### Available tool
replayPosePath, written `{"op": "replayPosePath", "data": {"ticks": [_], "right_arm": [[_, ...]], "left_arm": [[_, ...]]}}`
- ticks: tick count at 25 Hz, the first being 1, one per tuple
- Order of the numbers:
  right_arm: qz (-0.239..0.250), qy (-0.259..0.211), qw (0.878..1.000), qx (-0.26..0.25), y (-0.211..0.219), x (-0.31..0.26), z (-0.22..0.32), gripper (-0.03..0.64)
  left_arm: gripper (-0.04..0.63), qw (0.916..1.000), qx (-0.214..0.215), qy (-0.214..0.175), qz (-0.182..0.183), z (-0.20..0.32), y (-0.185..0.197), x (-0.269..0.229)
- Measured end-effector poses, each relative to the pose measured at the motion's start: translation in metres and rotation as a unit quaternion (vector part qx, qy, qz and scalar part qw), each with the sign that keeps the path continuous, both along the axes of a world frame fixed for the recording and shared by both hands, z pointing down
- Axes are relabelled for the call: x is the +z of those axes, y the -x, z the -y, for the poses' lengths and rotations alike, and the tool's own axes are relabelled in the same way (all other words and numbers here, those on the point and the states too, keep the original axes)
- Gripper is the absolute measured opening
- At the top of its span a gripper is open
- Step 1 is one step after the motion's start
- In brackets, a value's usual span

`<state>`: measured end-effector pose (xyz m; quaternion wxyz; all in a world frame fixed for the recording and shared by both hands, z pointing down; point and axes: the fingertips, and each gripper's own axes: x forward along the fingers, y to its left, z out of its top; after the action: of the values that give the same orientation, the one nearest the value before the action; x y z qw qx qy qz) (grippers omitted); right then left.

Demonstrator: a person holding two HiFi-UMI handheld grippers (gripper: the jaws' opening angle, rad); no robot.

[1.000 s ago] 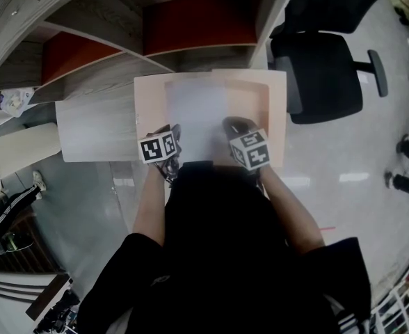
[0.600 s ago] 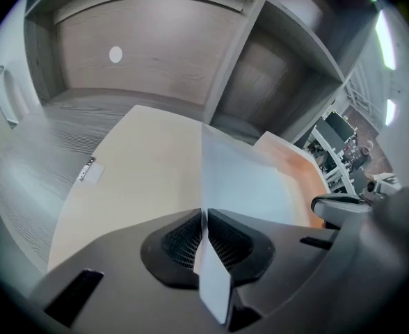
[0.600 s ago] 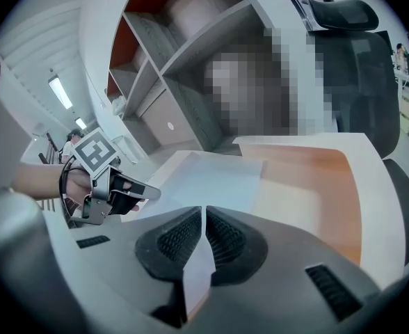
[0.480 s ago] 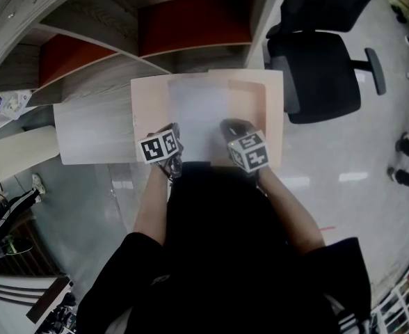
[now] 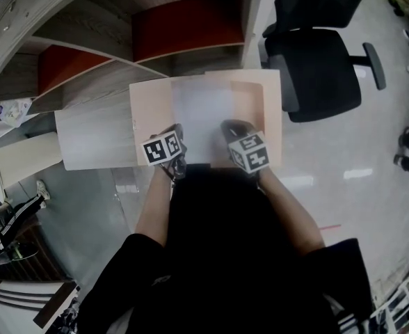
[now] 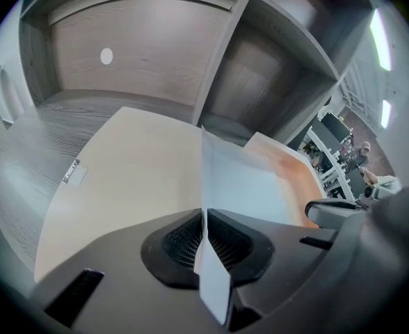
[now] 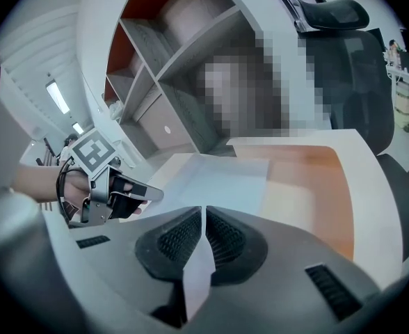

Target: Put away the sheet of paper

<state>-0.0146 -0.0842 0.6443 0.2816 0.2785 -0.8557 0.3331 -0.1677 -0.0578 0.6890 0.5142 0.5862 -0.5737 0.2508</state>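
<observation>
now: both tongs pinching the near edge of the sheet of paper [image 5: 203, 120]
left gripper [image 6: 204, 223]: pressed together on the paper's near left corner, a strip of paper poking out behind the pads
right gripper [image 7: 203, 227]: pressed together on the near right corner, same way
paper spot: across the middle of the open folder [image 5: 149, 110], cream side at 9 o'clock, orange side at 3
way from tongs: straight off toward 12 o'clock, long side running 6 to 12
nearer hand: neither, both at the edge, side by side
next, likely: push toward 12, to the folder or the shelf [image 5: 190, 26]; hard to say which
writing: none to read; small tag [image 6: 74, 173] on the folder too tiny
</observation>
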Motion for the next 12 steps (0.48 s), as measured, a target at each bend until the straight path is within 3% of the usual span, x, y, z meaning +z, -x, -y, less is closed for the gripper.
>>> {"op": "replayPosePath", "data": {"ticks": [12], "right_arm": [[-0.002,0.000,1.000,0.018,-0.012,0.000,0.005,0.034]], "left_arm": [[0.064,0.9997,0.012,-0.006,-0.021,0.012,-0.019,-0.001]]}}
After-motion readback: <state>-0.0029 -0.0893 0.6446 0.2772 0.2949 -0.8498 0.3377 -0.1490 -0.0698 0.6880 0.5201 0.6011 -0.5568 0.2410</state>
